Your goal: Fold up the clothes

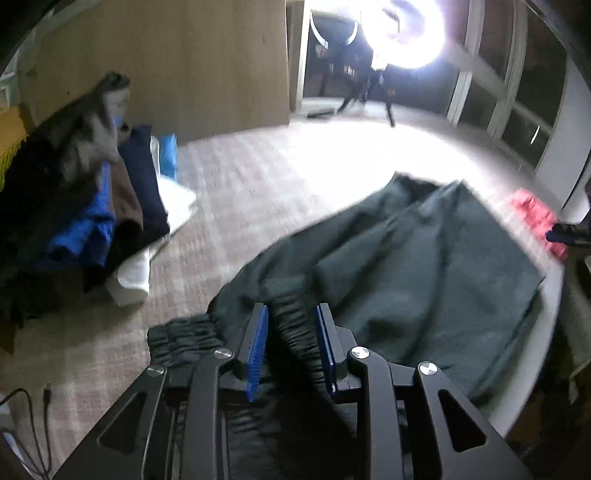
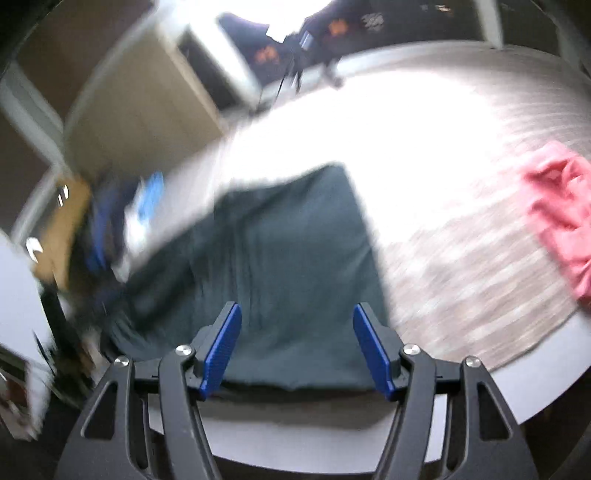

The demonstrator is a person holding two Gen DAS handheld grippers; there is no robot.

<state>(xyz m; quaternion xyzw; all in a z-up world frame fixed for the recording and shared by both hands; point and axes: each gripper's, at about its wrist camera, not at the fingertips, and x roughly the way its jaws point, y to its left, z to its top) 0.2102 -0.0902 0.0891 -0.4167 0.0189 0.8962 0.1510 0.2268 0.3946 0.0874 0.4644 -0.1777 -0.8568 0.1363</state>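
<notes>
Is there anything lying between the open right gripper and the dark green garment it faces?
Nothing visible. The right gripper is open over the near edge of the dark green garment, with only cloth between its fingers. The pink garment lies off to the right, apart. The left gripper already pinches the waistband.

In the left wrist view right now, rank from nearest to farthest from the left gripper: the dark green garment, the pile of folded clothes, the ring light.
1. dark green garment: its elastic waistband sits between the left gripper pads.
2. pile of folded clothes: off to the left on the surface.
3. ring light: far back, upper right, on a stand.
</notes>
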